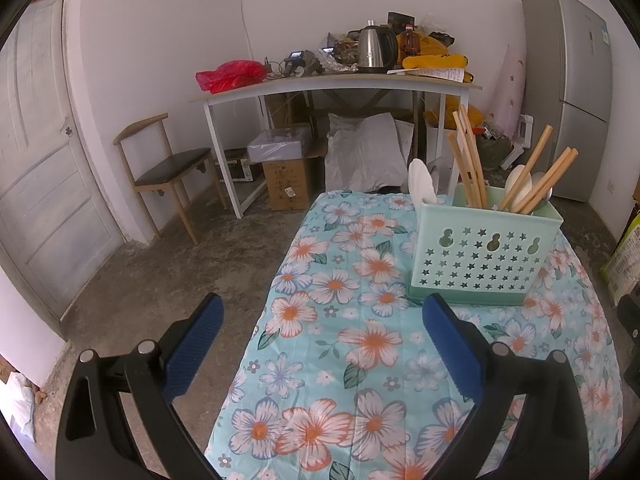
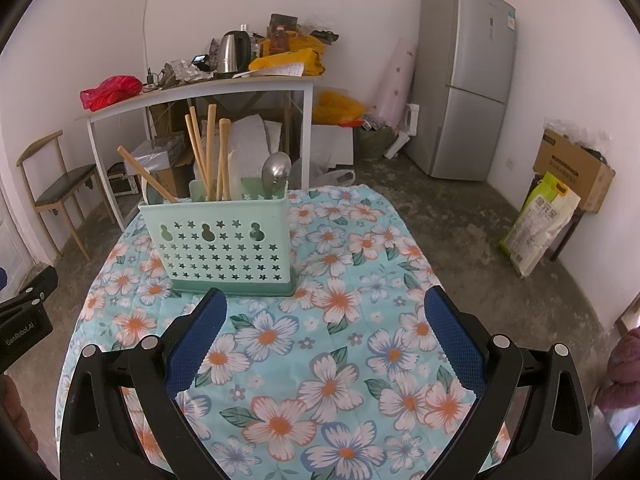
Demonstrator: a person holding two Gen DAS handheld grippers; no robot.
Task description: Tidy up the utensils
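Chopsticks [image 2: 208, 152] and spoons already stand in the green holder [image 2: 224, 248], which sits toward the far end of the worktop [image 2: 340, 360] on a floral cloth. From the right wrist view, several chopsticks stand bunched in a middle slot, one leans hard left out of the end slot, and a metal spoon [image 2: 276, 170] rises at the right. A white spoon [image 1: 420, 180] shows at the holder's near corner in the left wrist view.

Left hand-held gripper [image 1: 324, 336]: jaws spread wide, nothing between them, hovering over bare cloth short of the holder. Right hand-held gripper [image 2: 326, 326]: likewise wide open and empty, lined up on the holder's front wall.

No loose utensil visible on the cloth, so the sorting looks near done or paused.

Risks, as I judge them:
- Holder is tall, light plastic, loaded high; a nudge from either jaw to the wall could tip it or slide it on the cloth.
- Leaning chopstick sticks out sideways; a passing jaw could catch it and lever it out.
- Cloth is loose and could bunch under a dragging jaw, shifting the holder.
- Both tools converging on one small holder may collide.
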